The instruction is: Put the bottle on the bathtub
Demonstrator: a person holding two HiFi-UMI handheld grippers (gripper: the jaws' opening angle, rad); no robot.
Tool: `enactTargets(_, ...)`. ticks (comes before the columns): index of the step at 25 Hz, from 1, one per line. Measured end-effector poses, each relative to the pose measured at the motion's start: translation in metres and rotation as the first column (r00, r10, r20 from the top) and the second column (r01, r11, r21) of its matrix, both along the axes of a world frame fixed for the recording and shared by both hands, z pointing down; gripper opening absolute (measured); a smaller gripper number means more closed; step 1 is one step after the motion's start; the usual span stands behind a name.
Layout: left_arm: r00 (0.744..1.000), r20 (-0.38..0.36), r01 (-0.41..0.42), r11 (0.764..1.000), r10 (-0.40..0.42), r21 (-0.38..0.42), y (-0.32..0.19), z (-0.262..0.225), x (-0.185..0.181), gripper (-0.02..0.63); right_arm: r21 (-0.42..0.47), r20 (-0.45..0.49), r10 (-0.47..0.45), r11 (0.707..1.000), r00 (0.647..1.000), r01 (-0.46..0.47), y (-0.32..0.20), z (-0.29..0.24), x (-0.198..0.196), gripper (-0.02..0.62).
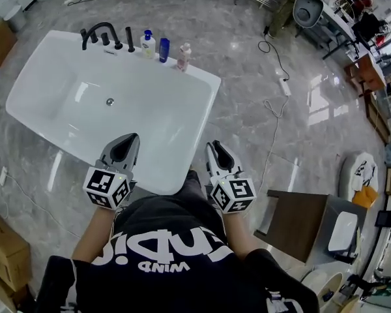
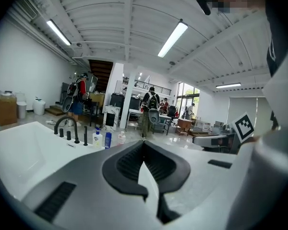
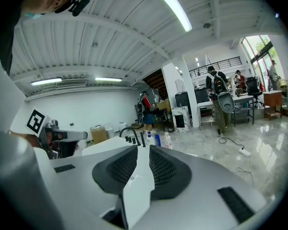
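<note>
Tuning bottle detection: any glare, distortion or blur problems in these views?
Head view: sharp, bright glare patches on the glossy floor, soft highlights on the bathtub. Left gripper view: strong fisheye, dark corners, ceiling lamp blown out, bottles tiny. Right gripper view: same fisheye, window overexposed.

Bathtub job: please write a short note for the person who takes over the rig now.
Left gripper: shut, empty.
Right gripper: jaws slightly apart, empty.
Both are close to the person's body at the near edge of the bathtub.
On the far rim, beside the black faucet, stand a white pump bottle, a blue bottle and a pink bottle.
Done: the placing, it seems.
Left: no other bottle is in view.
</note>
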State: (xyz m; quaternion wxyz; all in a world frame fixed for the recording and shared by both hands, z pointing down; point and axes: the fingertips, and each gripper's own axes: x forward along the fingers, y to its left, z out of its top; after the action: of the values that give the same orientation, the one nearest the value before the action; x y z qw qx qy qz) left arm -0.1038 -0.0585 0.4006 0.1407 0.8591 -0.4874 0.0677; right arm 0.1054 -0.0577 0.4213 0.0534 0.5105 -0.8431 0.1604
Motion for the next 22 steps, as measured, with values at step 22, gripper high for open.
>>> enactTargets(22,1.0,-0.021,0.013,1.0,-0.012,0.014,0.012,0.004,-0.012,0.008,0.003,-0.075,0.015,1.0,0.997,-0.015,0.024,-0.001,-0.019,0.023)
